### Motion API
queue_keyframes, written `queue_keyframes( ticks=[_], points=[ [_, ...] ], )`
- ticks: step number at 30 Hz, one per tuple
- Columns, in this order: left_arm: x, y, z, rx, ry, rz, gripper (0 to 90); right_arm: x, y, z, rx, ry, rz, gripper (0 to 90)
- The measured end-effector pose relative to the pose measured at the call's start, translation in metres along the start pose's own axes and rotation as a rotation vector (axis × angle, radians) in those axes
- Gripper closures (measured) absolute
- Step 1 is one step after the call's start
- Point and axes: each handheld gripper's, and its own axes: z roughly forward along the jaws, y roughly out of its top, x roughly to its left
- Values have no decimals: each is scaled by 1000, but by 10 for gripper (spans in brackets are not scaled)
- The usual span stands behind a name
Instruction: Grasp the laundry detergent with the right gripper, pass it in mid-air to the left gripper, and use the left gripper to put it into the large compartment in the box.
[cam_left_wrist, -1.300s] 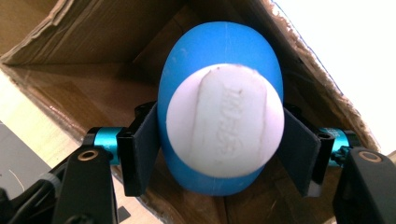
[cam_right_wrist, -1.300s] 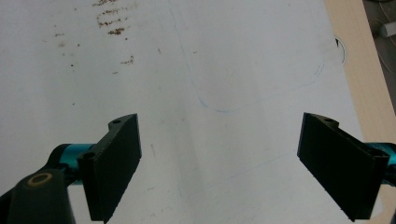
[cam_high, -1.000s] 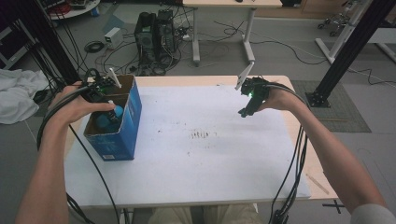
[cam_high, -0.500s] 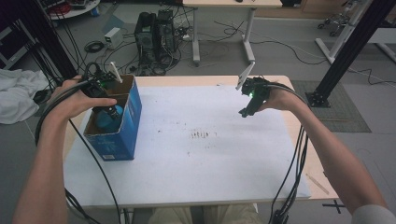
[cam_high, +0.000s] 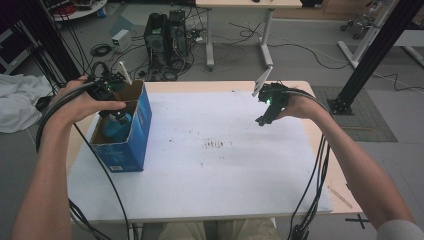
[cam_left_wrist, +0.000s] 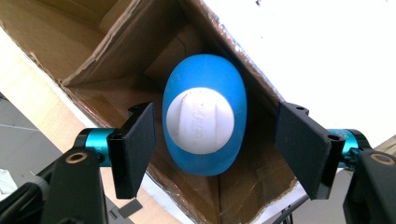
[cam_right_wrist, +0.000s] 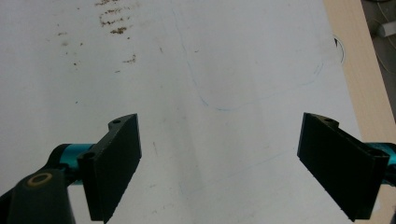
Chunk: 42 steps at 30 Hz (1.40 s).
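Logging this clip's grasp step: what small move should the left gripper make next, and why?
Probably close. The left gripper is open over the blue box, and its fingers flank the blue bottle with gaps on both sides, so nothing is gripped yet.

Quick count: one blue cardboard box (cam_high: 125, 135) near the table's (cam_high: 225, 200) left edge, one blue bottle (cam_left_wrist: 204, 126) with one white cap (cam_left_wrist: 200, 121) inside it, and two grippers, left (cam_left_wrist: 215, 140) and right (cam_right_wrist: 219, 163).
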Motion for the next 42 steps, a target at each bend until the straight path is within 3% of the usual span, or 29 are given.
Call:
queue_keyframes(
  ticks=[4, 6, 7, 8, 9, 10, 12, 14, 15, 16, 17, 18, 20, 21, 22, 23, 24, 25, 26, 28, 29, 30, 31, 32, 33, 34, 40, 41, 42],
  points=[
    [1, -2, 3, 3, -3, -5, 301, 0, 0, -1, -1, -1, -1, 128],
    [-4, 10, -13, -12, 12, 25, 301, 1, 0, -1, -2, 0, 0, 128],
    [0, 0, 0, 1, 0, -1, 301, 1, 0, -2, -1, 1, 0, 128],
    [-5, 14, -17, -19, 18, 27, 301, 0, 0, -1, -2, 0, -1, 128],
    [-2, 4, -5, -6, 6, 9, 301, 1, 0, -2, -3, 0, 1, 128],
    [-7, 18, -22, -29, 23, 32, 301, 0, 0, -1, -2, -2, 1, 128],
    [-7, 20, -24, -32, 23, 38, 298, 2, 0, -2, -1, 1, -1, 128],
    [0, -1, 1, 1, -2, -4, 263, 1, 0, -2, -1, 1, -2, 128],
    [-10, 30, -33, -38, 29, 64, 263, 0, 0, -1, -2, 0, -2, 128],
    [2, -3, 5, 3, -8, -8, 264, 3, 0, -3, 1, -1, 1, 128],
    [-7, 19, -22, -29, 23, 35, 264, 0, 0, 0, 1, 1, 1, 128],
    [-13, 35, -36, -44, 21, 87, 264, 2, 0, -2, -1, 1, -2, 128],
    [-7, 21, -24, -32, 24, 39, 263, 2, 0, -2, 0, 1, -2, 128],
    [-12, 34, -35, -43, 25, 83, 263, 2, 0, -2, -1, 1, 0, 128],
    [-2, 3, -4, -5, 4, 7, 263, 3, 0, -3, -1, -1, -1, 128],
    [-12, 35, -35, -44, 21, 86, 263, 0, 0, -1, 0, -1, 0, 128],
    [-14, 38, -37, -42, 15, 103, 263, 2, 0, -3, -2, 0, -2, 128],
    [-10, 30, -32, -38, 28, 62, 263, 3, 0, -4, -1, 0, -5, 128],
    [-15, 43, -38, -46, 18, 113, 263, 2, 0, -3, 2, 0, 0, 128],
    [-16, 43, -39, -46, 18, 115, 263, 3, 0, -4, 0, -1, -4, 128],
    [-25, 56, -41, -89, 13, 180, 263, 3, -1, -4, -4, -2, -4, 128],
    [-17, 44, -39, -54, 19, 117, 263, 3, -2, -5, -2, -7, -2, 128],
    [-21, 50, -40, -70, 14, 148, 263, 3, -1, -5, -5, -3, -3, 128],
    [-31, 64, -41, -105, 15, 214, 263, 3, -2, -5, -2, -6, -2, 128],
    [-18, 47, -40, -62, 11, 137, 263, 3, -1, -4, -1, -6, -7, 128],
    [-33, 67, -41, -108, 13, 228, 263, 3, -2, -5, -3, -5, -1, 128],
    [-47, 92, -40, -135, 20, 301, 263, 5, 0, -5, -1, -6, -12, 128],
    [-19, 48, -40, -62, 11, 139, 263, 5, 0, -6, 0, -7, -11, 128],
    [-49, 95, -40, -146, 18, 303, 263, 3, -2, -5, -3, -5, -2, 128]
  ],
)
